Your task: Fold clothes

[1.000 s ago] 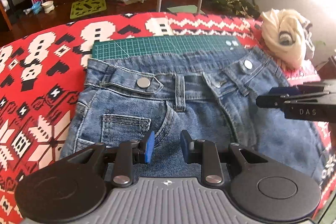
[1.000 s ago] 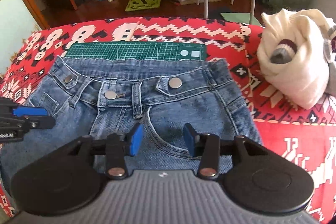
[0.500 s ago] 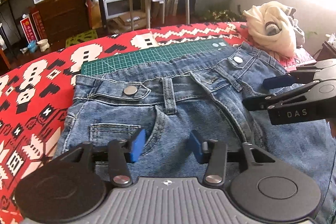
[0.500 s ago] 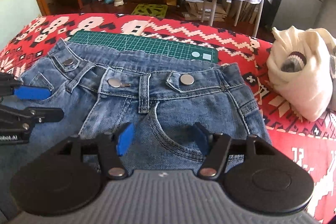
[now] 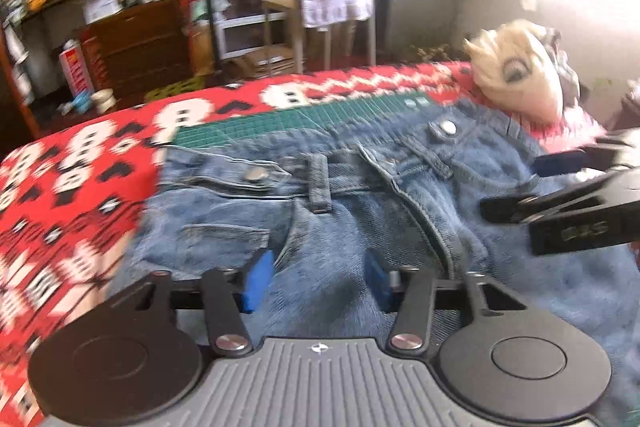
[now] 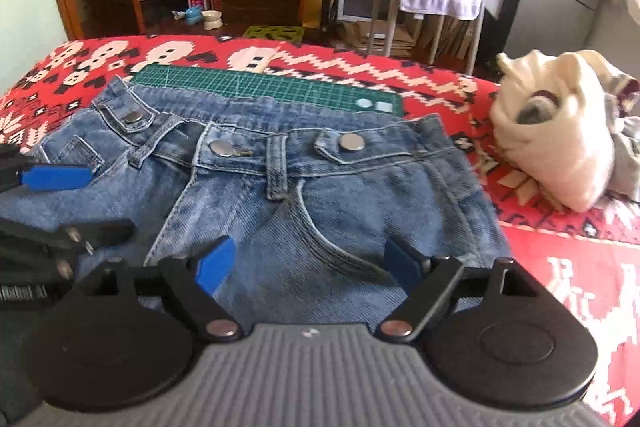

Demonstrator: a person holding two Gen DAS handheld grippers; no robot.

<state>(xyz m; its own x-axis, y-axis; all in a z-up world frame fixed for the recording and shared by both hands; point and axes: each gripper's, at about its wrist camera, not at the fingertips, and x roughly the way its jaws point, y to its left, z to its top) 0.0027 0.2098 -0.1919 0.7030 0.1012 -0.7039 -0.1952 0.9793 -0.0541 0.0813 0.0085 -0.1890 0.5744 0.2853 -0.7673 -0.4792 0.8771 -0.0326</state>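
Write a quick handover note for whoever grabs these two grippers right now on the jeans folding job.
Left gripper: open, holding nothing, over the jeans below the waistband.
Right gripper: open wide, holding nothing, over the front pocket area.
Jeans: spread flat, front up, waistband toward the far side, partly over the green cutting mat on the red patterned cover.
Cream garment bundle: lies apart, to the right of the jeans.
Done: jeans laid out. No fold visible.
Left: grasp the denim and make every fold.
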